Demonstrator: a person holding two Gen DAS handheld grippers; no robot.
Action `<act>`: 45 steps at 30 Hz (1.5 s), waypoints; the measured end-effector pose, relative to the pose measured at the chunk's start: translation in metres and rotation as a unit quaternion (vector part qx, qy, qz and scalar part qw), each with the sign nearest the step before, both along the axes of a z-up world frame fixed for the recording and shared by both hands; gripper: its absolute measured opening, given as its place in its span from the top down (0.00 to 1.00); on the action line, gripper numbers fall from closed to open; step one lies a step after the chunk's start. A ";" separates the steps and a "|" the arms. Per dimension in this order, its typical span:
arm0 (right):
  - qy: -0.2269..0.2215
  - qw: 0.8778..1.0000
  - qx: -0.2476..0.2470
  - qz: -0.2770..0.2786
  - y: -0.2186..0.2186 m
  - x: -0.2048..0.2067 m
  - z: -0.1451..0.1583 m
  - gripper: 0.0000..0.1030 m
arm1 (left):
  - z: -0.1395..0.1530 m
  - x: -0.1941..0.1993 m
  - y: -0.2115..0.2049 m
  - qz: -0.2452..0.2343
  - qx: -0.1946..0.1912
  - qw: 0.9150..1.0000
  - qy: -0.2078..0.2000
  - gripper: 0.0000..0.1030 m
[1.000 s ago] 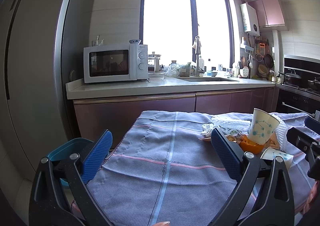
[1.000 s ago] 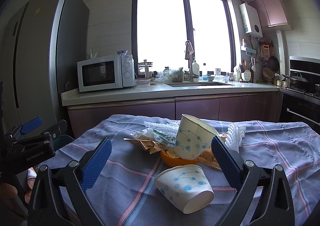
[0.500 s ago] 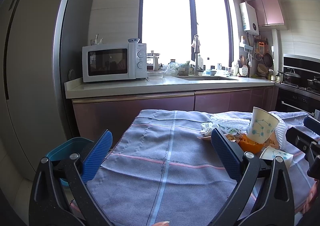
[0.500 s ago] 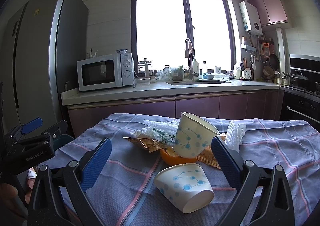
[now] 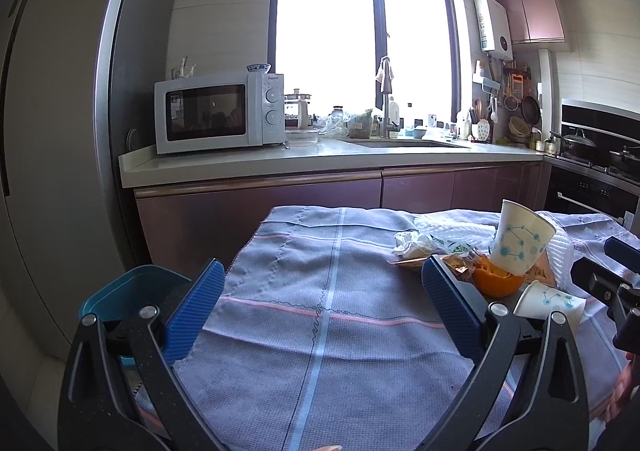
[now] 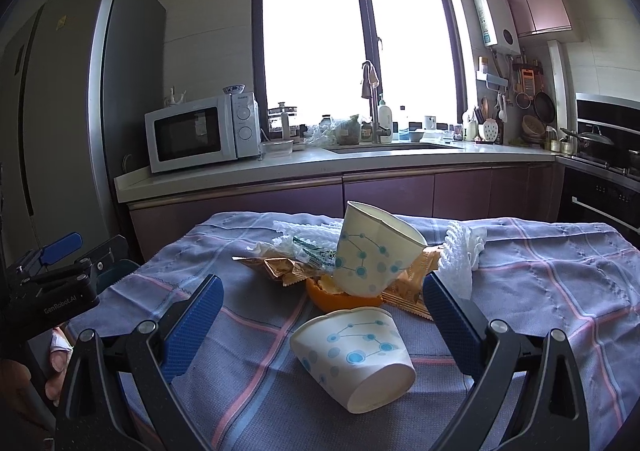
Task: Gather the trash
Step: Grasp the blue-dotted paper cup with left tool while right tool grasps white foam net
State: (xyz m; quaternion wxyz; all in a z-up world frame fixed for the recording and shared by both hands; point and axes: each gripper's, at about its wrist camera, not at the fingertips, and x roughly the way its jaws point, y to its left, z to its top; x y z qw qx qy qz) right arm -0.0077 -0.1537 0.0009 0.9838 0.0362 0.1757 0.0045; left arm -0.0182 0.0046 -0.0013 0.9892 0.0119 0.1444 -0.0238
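Trash is lying in a small heap on the grey-blue checked tablecloth (image 6: 540, 271): a white paper cup with blue dots (image 6: 376, 251) is leaning tilted on an orange peel half (image 6: 340, 297), with crinkled gold-brown snack wrappers (image 6: 280, 267) and clear plastic packaging (image 6: 308, 239) just left of it and a white foam fruit net (image 6: 460, 255) on its right. A second dotted paper cup (image 6: 352, 355) is lying on its side nearer, its mouth facing near-right. The right gripper (image 6: 322, 325) is hovering with its blue-padded fingers spread wide either side of this fallen cup, not touching it. The left gripper (image 5: 322, 309) is hanging over bare cloth left of the heap, fingers likewise spread, holding nothing. A teal plastic bin (image 5: 120, 291) is sitting beside the table's left edge.
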 end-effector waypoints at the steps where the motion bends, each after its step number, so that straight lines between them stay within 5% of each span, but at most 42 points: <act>1: 0.007 1.000 0.002 -0.002 -0.002 0.001 -0.002 0.06 | -0.001 0.001 -0.001 -0.003 0.001 1.000 0.003 0.05; 18: 0.063 0.997 0.044 -0.022 -0.047 0.015 -0.026 0.07 | -0.022 0.039 -0.056 -0.123 0.017 0.988 0.090 0.05; 30: 0.101 0.991 0.050 -0.067 -0.101 0.048 -0.029 0.11 | -0.035 0.035 -0.131 -0.301 0.033 0.944 0.131 0.05; 45: 0.145 0.986 0.074 -0.021 -0.106 0.075 -0.030 0.38 | -0.058 0.053 -0.186 -0.366 0.064 0.909 0.190 0.05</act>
